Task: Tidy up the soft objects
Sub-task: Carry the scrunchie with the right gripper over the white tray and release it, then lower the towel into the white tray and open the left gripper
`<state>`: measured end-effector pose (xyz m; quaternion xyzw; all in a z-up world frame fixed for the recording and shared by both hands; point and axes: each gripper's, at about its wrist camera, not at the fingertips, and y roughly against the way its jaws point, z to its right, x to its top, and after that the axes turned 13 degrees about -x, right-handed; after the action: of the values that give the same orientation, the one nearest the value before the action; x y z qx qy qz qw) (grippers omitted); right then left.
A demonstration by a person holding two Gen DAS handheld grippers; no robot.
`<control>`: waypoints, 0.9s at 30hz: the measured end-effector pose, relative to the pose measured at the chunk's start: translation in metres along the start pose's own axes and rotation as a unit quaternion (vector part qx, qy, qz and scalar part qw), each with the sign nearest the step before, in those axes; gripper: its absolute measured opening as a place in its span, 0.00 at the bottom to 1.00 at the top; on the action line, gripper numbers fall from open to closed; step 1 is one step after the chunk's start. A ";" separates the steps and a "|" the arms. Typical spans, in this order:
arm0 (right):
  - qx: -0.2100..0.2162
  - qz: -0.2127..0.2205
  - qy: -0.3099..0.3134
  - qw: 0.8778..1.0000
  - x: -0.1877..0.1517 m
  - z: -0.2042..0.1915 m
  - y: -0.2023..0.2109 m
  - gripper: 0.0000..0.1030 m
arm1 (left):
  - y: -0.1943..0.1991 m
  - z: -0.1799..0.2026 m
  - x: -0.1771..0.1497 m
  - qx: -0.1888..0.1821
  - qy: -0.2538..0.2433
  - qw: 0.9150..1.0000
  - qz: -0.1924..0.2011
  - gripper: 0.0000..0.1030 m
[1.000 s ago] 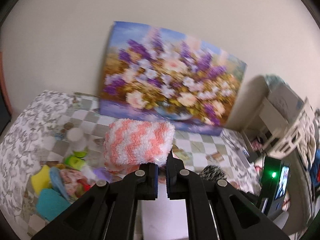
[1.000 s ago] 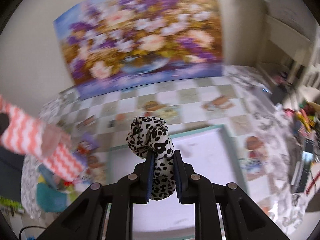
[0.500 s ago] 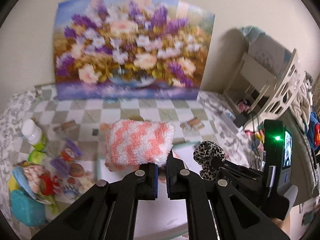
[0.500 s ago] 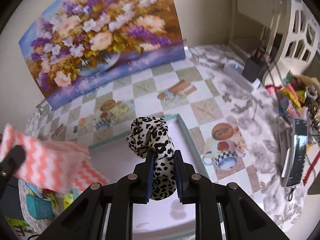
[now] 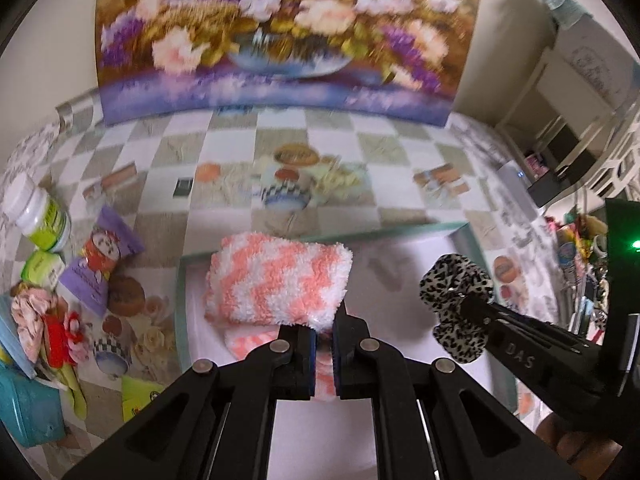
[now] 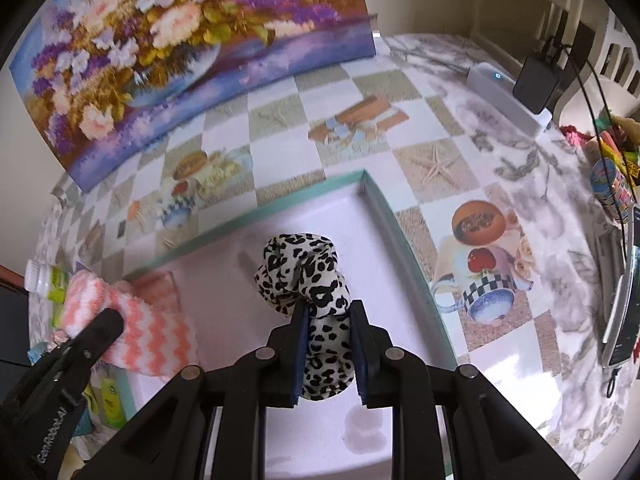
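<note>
My left gripper (image 5: pixel 324 324) is shut on a fluffy pink-and-white zigzag sock (image 5: pixel 276 284) and holds it over the left part of a white tray with a teal rim (image 5: pixel 320 236). The sock also shows in the right wrist view (image 6: pixel 132 328). My right gripper (image 6: pixel 327 316) is shut on a leopard-print scrunchie (image 6: pixel 304 276) above the tray (image 6: pixel 388 220). In the left wrist view the scrunchie (image 5: pixel 456 292) hangs over the tray's right side.
Left of the tray lie a white bottle (image 5: pixel 36 216), purple packets (image 5: pixel 100 256), a floral scrunchie (image 5: pixel 28 316), a teal sponge (image 5: pixel 28 412) and green items. A flower painting (image 5: pixel 280 32) leans on the wall behind. A white box and charger (image 6: pixel 516 92) sit far right.
Both grippers have moved down and forward over the tray, each still holding its item. The sock now hangs low over the tray's left part.
</note>
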<state>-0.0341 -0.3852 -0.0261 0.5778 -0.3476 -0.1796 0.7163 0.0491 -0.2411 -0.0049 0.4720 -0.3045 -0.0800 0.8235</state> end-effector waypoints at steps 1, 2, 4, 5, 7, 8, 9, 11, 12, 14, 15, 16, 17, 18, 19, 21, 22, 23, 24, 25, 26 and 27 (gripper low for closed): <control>0.000 -0.002 0.000 1.000 0.000 0.000 -0.001 0.22 | -0.002 -0.001 -0.001 0.001 0.002 1.000 -0.004 0.06; 0.000 -0.004 -0.001 1.000 0.000 0.000 -0.002 0.22 | -0.002 -0.002 -0.001 0.003 0.005 1.000 -0.005 0.07; -0.002 -0.010 0.000 1.000 0.000 0.001 -0.005 0.22 | -0.002 -0.002 0.000 0.007 0.009 1.000 -0.006 0.12; -0.004 -0.014 0.000 1.000 -0.001 0.001 -0.006 0.24 | -0.001 -0.002 0.000 0.007 0.010 1.000 -0.007 0.22; -0.007 -0.019 0.002 1.000 -0.001 0.000 -0.007 0.26 | 0.002 -0.003 0.002 0.004 0.017 1.000 -0.006 0.46; -0.008 -0.019 0.004 1.000 -0.001 0.000 -0.006 0.30 | 0.004 -0.003 0.003 0.002 0.022 1.000 -0.004 0.52; -0.009 -0.020 0.008 1.000 -0.001 -0.002 -0.005 0.37 | 0.007 -0.004 0.003 -0.001 0.025 1.000 -0.001 0.52; -0.015 -0.013 0.017 1.000 0.000 -0.005 0.002 0.52 | 0.013 -0.005 0.006 -0.005 0.030 1.000 0.004 0.56; -0.019 -0.008 0.021 1.000 0.001 -0.006 0.006 0.59 | 0.016 -0.006 0.007 -0.006 0.033 0.999 0.007 0.59; -0.024 -0.002 0.030 0.999 0.002 -0.009 0.013 0.60 | 0.024 -0.008 0.009 -0.008 0.039 0.999 0.014 0.72; -0.026 -0.001 0.033 0.999 0.003 -0.010 0.015 0.62 | 0.027 -0.009 0.010 -0.007 0.043 0.999 0.017 0.74; -0.029 0.001 0.036 0.999 0.003 -0.010 0.018 0.64 | 0.031 -0.011 0.011 -0.006 0.048 0.999 0.019 0.76; -0.034 0.003 0.040 0.999 0.003 -0.011 0.022 0.67 | 0.034 -0.013 0.012 -0.003 0.054 0.998 0.022 0.79; -0.037 0.004 0.043 0.998 0.003 -0.012 0.024 0.69 | 0.036 -0.015 0.013 0.000 0.058 0.998 0.023 0.80; -0.043 0.006 0.047 0.998 0.003 -0.013 0.026 0.70 | 0.039 -0.018 0.013 0.007 0.065 0.998 0.023 0.83; -0.050 0.013 0.055 0.997 0.003 -0.015 0.032 0.78 | 0.043 -0.024 0.013 0.014 0.073 0.997 0.023 0.88; -0.051 0.015 0.057 0.997 0.003 -0.016 0.034 0.80 | 0.044 -0.028 0.013 0.017 0.079 0.996 0.022 0.89; -0.051 0.019 0.059 0.997 0.003 -0.017 0.036 0.84 | 0.046 -0.032 0.013 0.020 0.084 0.996 0.022 0.89; -0.051 0.024 0.059 0.997 0.003 -0.018 0.039 0.89 | 0.047 -0.036 0.013 0.022 0.088 0.996 0.022 0.89; -0.051 0.027 0.058 0.997 0.002 -0.019 0.040 0.93 | 0.048 -0.040 0.013 0.026 0.093 0.995 0.022 0.89; -0.050 0.032 0.056 0.997 0.002 -0.020 0.042 1.00 | 0.050 -0.045 0.013 0.029 0.098 0.994 0.023 0.89; -0.048 0.037 0.053 0.997 0.002 -0.021 0.043 1.00 | 0.051 -0.048 0.013 0.032 0.102 0.994 0.024 0.89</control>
<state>-0.0242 -0.3604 0.0140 0.5385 -0.3212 -0.1384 0.7666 0.0795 -0.1837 0.0253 0.4962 -0.2328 -0.0016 0.8364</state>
